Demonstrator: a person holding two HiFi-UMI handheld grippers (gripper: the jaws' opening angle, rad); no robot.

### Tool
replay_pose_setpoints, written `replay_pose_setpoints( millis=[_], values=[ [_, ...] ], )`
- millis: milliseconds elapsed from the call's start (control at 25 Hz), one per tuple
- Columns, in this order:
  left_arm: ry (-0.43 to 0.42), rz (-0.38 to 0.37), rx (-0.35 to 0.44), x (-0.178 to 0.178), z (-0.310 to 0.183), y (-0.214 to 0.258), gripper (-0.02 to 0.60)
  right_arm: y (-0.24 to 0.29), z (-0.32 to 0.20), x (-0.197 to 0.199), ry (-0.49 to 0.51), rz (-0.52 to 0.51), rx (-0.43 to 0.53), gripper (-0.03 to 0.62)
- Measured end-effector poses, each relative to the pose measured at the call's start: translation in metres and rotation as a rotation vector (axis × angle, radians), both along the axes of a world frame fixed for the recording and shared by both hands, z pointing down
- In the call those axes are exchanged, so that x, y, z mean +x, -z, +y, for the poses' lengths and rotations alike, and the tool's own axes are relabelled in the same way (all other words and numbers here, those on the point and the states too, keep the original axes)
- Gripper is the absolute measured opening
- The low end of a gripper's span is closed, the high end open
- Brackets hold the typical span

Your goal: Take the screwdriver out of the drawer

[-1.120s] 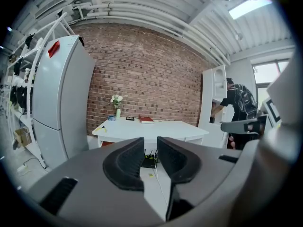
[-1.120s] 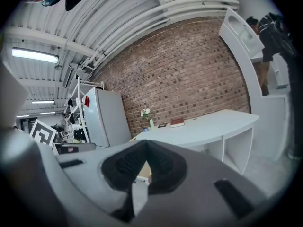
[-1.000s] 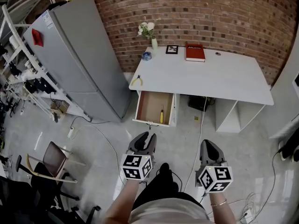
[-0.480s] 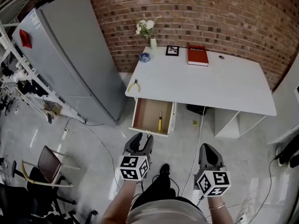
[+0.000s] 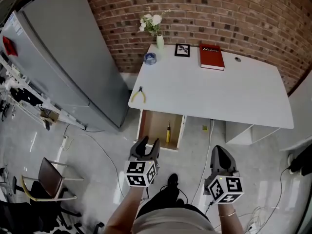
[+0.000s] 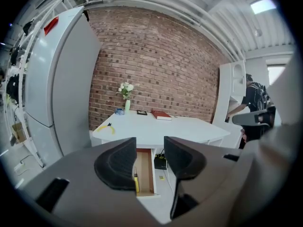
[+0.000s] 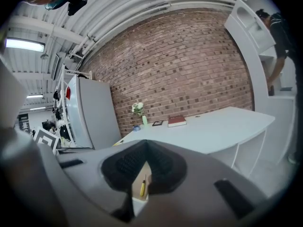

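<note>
Head view: my left claw [image 5: 145, 143] is wide apart, jaws just been opening, nothing between them. Right claw [image 5: 219, 151] closed, empty. Screwdriver [image 5: 168, 132] lies in the open drawer [image 5: 152, 123] under the bench [image 5: 209, 89], ahead of the left claw and slightly right, clear of both.

Your left dark-grey two-jaw gripper [image 5: 147, 143], black-and-white marker cube [image 5: 142, 173] on its back, points forward and slightly down. Its jaws have just been opening and now stand wide apart, nothing between them. Your right dark-grey two-jaw gripper [image 5: 219, 151] is held alongside, well apart from the left, pads together at the tips and empty; your bare left forearm [image 5: 127, 209] and bare right forearm [image 5: 229, 221] reach in from the head view's bottom edge.
</note>
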State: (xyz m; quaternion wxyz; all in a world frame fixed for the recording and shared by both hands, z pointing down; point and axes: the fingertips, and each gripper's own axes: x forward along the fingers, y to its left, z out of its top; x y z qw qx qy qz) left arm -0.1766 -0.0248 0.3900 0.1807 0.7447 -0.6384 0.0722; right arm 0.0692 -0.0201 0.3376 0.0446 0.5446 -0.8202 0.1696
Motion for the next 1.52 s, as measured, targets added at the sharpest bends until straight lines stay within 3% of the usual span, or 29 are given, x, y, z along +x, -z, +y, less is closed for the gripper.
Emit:
replay_pose_setpoints(
  millis=[400, 760, 1520],
  values=[
    [-0.019, 0.024, -0.041, -0.014, -0.037, -0.022, 0.167, -0.008, -0.026, -0.013, -0.036, 0.031, -0.03, 0.002],
    [-0.054, -0.021, -0.095, -0.006, -0.053, -0.047, 0.167, -0.028, -0.037, -0.018, -0.006, 0.034, -0.069, 0.002],
    [-0.068, -0.053, -0.267, 0.011, -0.095, -0.154, 0.17, -0.122, -0.058, -0.018, 0.03, 0.025, -0.219, 0.002]
  ],
)
